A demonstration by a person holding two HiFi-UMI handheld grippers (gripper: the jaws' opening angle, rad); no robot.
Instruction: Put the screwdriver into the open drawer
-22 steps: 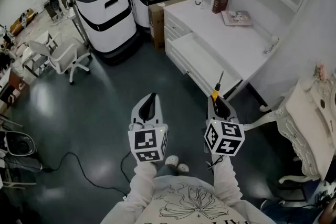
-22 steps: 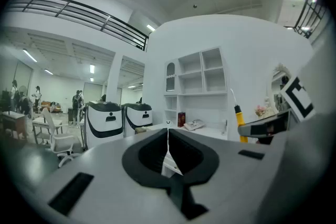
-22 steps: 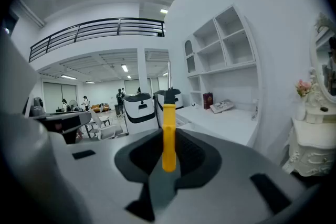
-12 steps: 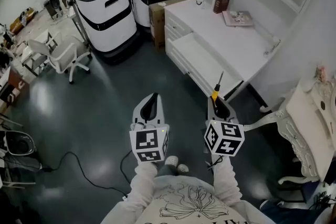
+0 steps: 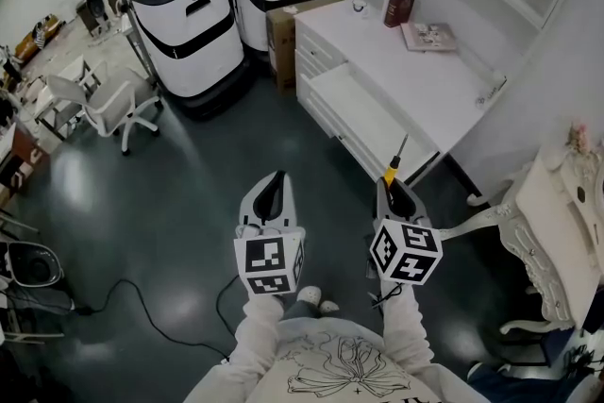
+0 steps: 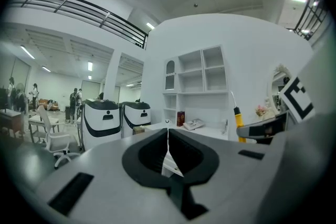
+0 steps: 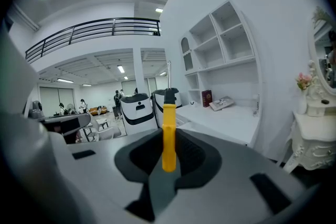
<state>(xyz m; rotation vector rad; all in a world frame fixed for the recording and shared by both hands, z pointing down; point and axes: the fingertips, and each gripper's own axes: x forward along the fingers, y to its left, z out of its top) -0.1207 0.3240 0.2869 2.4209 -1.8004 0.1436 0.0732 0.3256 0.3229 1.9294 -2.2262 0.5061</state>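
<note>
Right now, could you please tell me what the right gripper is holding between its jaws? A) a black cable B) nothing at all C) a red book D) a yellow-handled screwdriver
D: in the right gripper view the jaws of the right gripper are closed on the yellow handle of the screwdriver, whose shaft points up and away from them.

Both grippers, the left gripper (image 5: 275, 181) and the right gripper (image 5: 394, 186) bearing the screwdriver (image 5: 389, 171), now sit slightly lower in the head view.
</note>
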